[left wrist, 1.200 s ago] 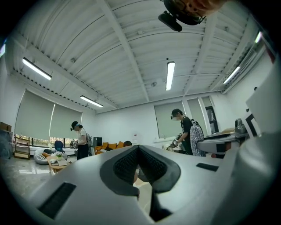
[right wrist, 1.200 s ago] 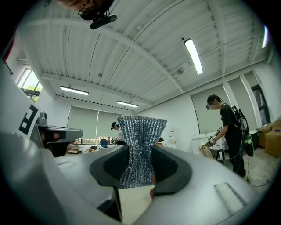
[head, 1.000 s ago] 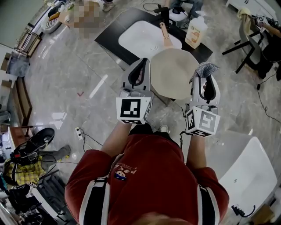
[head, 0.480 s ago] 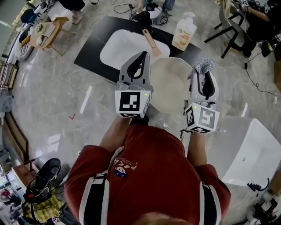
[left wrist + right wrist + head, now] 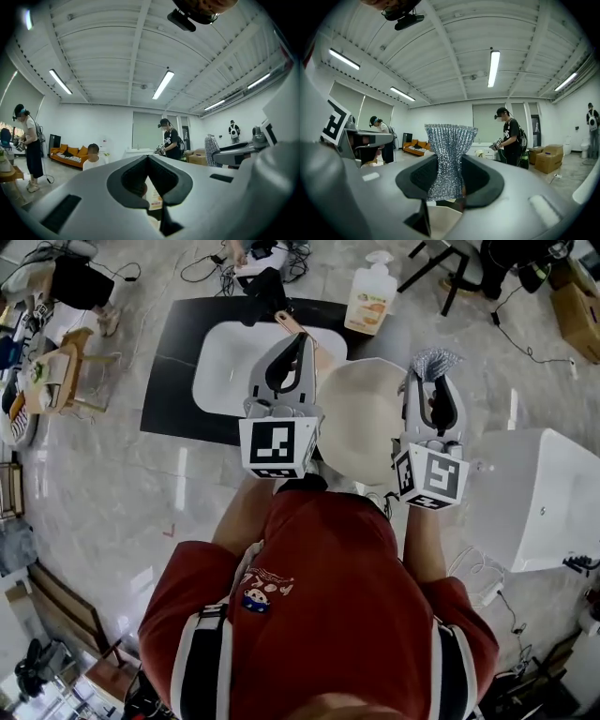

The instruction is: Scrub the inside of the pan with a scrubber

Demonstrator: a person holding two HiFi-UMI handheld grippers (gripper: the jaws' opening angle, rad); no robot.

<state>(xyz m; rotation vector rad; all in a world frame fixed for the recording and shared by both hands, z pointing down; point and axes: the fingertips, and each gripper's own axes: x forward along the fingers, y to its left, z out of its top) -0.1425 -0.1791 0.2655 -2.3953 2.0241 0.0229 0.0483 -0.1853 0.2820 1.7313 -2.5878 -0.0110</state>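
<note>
A cream pan point(image 5: 361, 418) hangs in the air between my two grippers, its wooden handle point(image 5: 289, 322) running up to the left one's tip. My left gripper point(image 5: 302, 341) is shut, and a brown bit of that handle point(image 5: 143, 190) shows between its jaws in the left gripper view. My right gripper point(image 5: 433, 381) is shut on a silver mesh scrubber point(image 5: 434, 362) beside the pan's right rim. In the right gripper view the scrubber point(image 5: 449, 154) stands upright out of the gripper point(image 5: 449, 161), with the pan's rim point(image 5: 440, 220) below it.
Below lies a black mat with a white sink basin point(image 5: 230, 371). A soap bottle point(image 5: 368, 292) stands at its far right corner. A white tub point(image 5: 534, 498) sits to my right. Cables and chairs lie about the floor. Other people stand in the room.
The view has swung so the sink basin now lies under my left gripper. Both grippers, the pan and the scrubber keep the same places relative to each other.
</note>
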